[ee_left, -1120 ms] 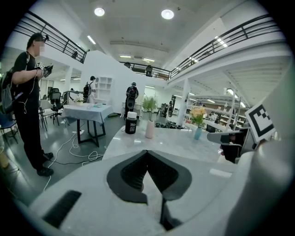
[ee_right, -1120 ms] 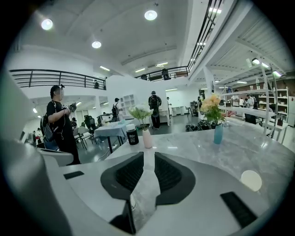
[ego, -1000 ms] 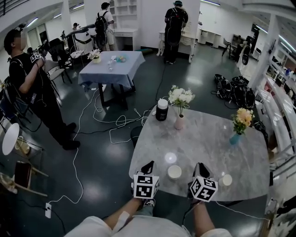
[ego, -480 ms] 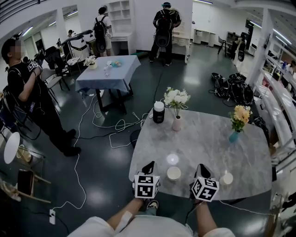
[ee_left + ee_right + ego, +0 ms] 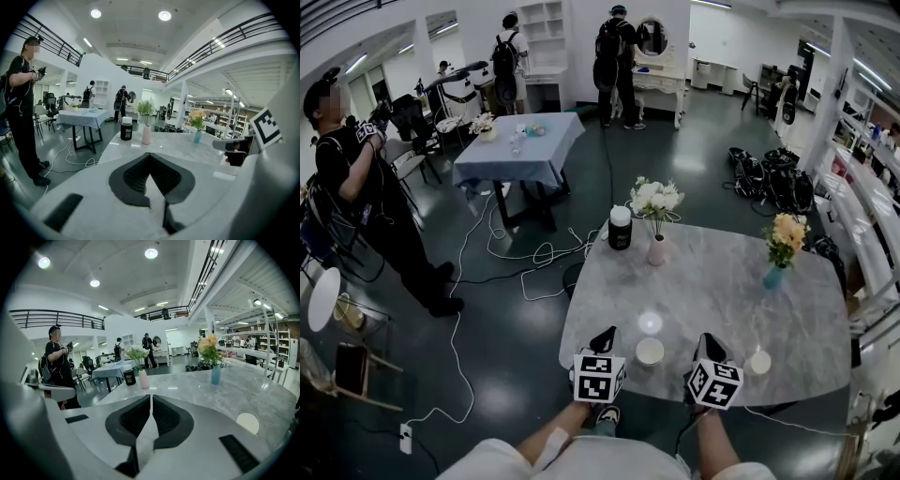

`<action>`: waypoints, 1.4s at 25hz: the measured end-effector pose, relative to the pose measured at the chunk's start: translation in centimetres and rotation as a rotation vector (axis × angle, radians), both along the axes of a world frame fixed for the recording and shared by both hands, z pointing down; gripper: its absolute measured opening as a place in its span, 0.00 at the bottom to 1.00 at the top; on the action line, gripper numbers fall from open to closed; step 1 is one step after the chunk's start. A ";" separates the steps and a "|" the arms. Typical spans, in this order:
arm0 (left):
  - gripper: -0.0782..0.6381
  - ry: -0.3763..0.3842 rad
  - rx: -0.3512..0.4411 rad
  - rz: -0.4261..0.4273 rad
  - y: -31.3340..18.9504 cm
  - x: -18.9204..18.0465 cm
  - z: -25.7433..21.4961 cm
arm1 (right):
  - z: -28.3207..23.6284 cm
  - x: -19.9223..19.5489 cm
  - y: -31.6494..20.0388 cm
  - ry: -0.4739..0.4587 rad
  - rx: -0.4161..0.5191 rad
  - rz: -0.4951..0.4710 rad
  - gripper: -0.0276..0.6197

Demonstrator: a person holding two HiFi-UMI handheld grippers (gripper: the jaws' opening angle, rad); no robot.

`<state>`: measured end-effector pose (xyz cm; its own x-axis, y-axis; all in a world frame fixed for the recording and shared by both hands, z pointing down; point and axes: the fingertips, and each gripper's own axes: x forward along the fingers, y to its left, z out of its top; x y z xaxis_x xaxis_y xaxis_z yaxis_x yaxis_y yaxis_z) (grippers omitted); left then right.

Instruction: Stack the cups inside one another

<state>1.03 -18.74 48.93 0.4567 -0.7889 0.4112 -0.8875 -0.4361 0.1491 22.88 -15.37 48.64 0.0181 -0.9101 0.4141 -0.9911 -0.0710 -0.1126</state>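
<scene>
Head view — central cup (image 5: 650, 352) upright on the table (image 5: 722, 281); left gripper (image 5: 602, 336) just left of it, right gripper (image 5: 710, 341) just right, second cup (image 5: 758, 362) farther right. Left gripper view — jaws meet, empty. Right gripper view — jaws have just been closing, nothing between them; second cup lies nearest this gripper, on its right

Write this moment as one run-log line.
left claw: shut, empty | right claw: jaws just closed, empty | centre cup: on table, between claws | right cup: on table, right of right claw | stacked: no
</scene>
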 end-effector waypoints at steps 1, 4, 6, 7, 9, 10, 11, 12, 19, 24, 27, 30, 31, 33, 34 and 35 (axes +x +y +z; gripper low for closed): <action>0.10 0.002 -0.002 0.003 0.1 0.2 -0.1 | -0.1 0.1 0.1 0.000 0.001 0.001 0.07; 0.10 -0.001 -0.005 -0.003 0.2 0.4 -0.3 | -0.4 0.5 0.3 0.000 -0.001 0.007 0.07; 0.10 -0.008 -0.006 -0.005 0.1 0.4 -0.1 | -0.2 0.6 0.5 0.000 -0.004 0.010 0.07; 0.10 -0.011 -0.007 -0.005 0.1 0.5 0.1 | 0.0 0.7 0.5 0.000 -0.006 0.011 0.07; 0.10 -0.014 -0.010 -0.005 0.1 0.6 0.2 | 0.2 0.9 0.7 -0.001 -0.010 0.014 0.07; 0.10 -0.015 -0.011 -0.004 0.2 0.6 0.1 | 0.1 1.0 0.8 -0.002 -0.012 0.016 0.07; 0.10 -0.016 -0.012 -0.004 0.3 0.7 0.0 | 0.1 1.0 1.0 -0.003 -0.014 0.018 0.07; 0.10 -0.016 -0.013 -0.004 0.4 0.7 -0.1 | 0.0 1.1 1.2 -0.003 -0.016 0.020 0.07; 0.10 -0.020 -0.012 0.020 0.7 1.8 0.2 | 0.2 2.0 1.9 -0.005 -0.013 0.045 0.07; 0.10 -0.018 -0.006 0.071 1.3 3.9 -0.1 | 0.1 3.6 3.4 -0.016 -0.006 0.088 0.07; 0.10 -0.017 -0.002 0.115 1.8 5.6 -0.3 | 0.2 4.9 4.8 -0.018 -0.006 0.128 0.07; 0.10 -0.012 0.001 0.167 2.6 7.8 -0.2 | 0.4 6.6 6.6 -0.020 -0.007 0.179 0.07; 0.10 -0.009 -0.001 0.184 2.9 8.5 -0.1 | 0.5 7.3 7.3 -0.020 -0.008 0.197 0.07; 0.10 -0.006 -0.008 0.215 3.6 9.9 0.1 | 0.7 8.5 8.7 -0.022 -0.011 0.234 0.07; 0.10 -0.006 -0.010 0.231 4.0 10.6 0.2 | 0.7 9.1 9.4 -0.023 -0.011 0.252 0.07; 0.10 -0.007 -0.011 0.249 4.4 11.3 0.3 | 0.8 9.7 10.2 -0.025 -0.011 0.272 0.07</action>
<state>12.31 -14.35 49.22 0.6334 -0.6480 0.4230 -0.7541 -0.6396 0.1493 32.59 -5.20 49.43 0.2508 -0.8685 0.4277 -0.9325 -0.3354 -0.1342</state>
